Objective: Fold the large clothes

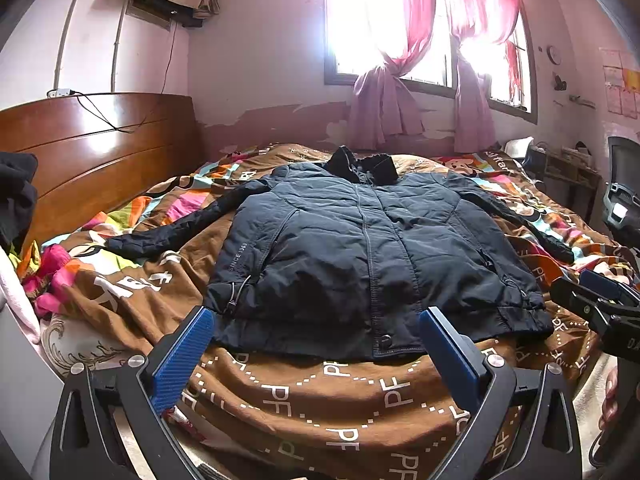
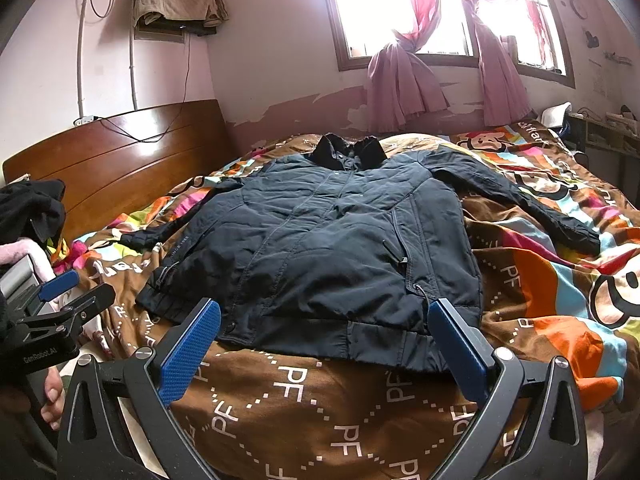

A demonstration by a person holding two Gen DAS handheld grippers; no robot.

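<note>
1. Left wrist view: the left gripper (image 1: 316, 322) is spread wide, holding nothing, just short of the near hem of the dark jacket (image 1: 360, 240), which lies flat, sleeves out, on the patterned bedspread (image 1: 320, 420)
2. Right wrist view: the right gripper (image 2: 326, 316) is equally wide and empty, before the jacket (image 2: 320, 248); the window (image 2: 400, 8) is far behind

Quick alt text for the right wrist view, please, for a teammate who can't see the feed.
A dark jacket lies flat, front up, sleeves spread, on a patterned bedspread. The right gripper hovers open at its hem; the left gripper shows at the left edge.
</note>
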